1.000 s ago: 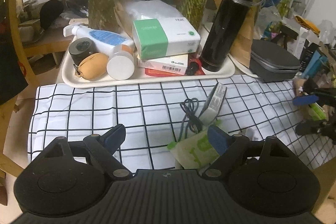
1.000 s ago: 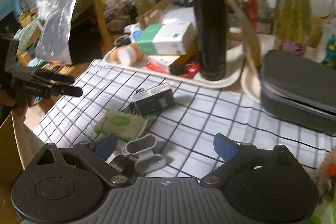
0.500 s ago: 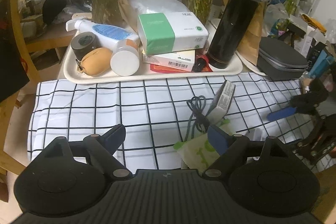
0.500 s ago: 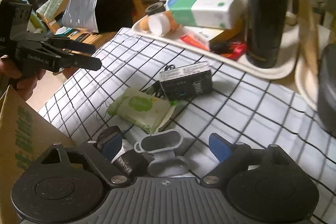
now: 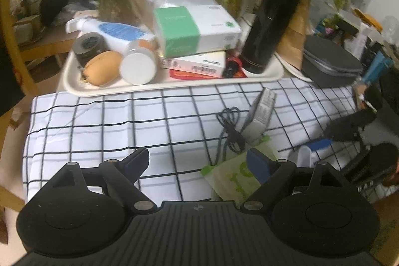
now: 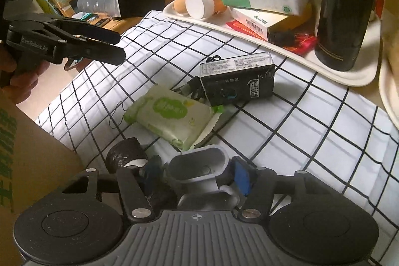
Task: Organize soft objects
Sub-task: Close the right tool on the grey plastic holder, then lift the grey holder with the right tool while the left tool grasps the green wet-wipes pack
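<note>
A green wet-wipes pack [image 6: 169, 116] lies on the checked cloth [image 6: 311, 131], with a black tissue pack [image 6: 239, 81] and a cable [image 5: 230, 131] just behind it. My right gripper [image 6: 197, 173] has closed around a grey oval holder [image 6: 199, 163] at the cloth's near edge, beside a dark roll [image 6: 124, 153]. My left gripper [image 5: 197, 161] is open and empty above the cloth; the wipes pack [image 5: 234, 178] lies by its right finger. The left gripper also shows in the right wrist view [image 6: 99, 41].
A white tray [image 5: 74, 84] at the back holds a green-and-white tissue pack [image 5: 197, 29], boxes, bottles, a tan pouch [image 5: 102, 67] and a tall black flask [image 5: 271, 16]. A grey case [image 5: 331, 61] sits at the right. A cardboard box [image 6: 25, 148] stands at the left edge.
My right gripper moved down and forward over the grey holder and its fingers closed in on it. My left gripper stayed open and shifted only slightly.
</note>
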Tool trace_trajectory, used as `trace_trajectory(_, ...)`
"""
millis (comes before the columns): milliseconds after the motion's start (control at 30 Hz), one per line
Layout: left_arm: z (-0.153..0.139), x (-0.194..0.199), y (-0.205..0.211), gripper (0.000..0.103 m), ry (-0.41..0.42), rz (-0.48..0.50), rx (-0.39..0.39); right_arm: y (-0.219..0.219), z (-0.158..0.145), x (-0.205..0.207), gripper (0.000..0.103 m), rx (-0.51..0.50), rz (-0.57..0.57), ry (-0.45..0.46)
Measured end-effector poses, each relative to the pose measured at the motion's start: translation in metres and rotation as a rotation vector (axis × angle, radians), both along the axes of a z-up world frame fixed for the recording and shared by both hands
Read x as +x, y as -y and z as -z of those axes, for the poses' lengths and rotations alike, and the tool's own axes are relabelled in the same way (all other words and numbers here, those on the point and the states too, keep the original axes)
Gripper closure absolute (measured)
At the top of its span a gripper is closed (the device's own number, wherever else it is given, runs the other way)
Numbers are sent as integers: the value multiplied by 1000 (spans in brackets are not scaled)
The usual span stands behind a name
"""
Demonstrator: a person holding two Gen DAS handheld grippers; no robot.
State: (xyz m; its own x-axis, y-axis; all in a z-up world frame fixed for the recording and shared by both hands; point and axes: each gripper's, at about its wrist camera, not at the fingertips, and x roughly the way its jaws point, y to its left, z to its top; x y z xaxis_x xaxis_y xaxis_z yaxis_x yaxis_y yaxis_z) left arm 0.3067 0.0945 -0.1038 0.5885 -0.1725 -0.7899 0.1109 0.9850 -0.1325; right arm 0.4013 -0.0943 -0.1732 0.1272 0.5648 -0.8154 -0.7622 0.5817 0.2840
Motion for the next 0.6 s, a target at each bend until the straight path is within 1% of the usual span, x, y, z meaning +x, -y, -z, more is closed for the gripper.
trace_trajectory(67,2,0,5,17,2,42,7,3,-5,-1,42,-1,8,23)
trace_trajectory(200,7,0,15,17,11,127,4,15,-20,4,42,34,58,58)
trace_trajectory(367,18,4,24,17,9,219,-14,29,-37,5,42,61,104,97)
trace_trajectory(467,24,6,32,17,18,282,5,40,-44,6,42,74,127,112)
trace_trajectory(600,30,7,41,17,49,359,28,48,-50,7,42,90,154,121)
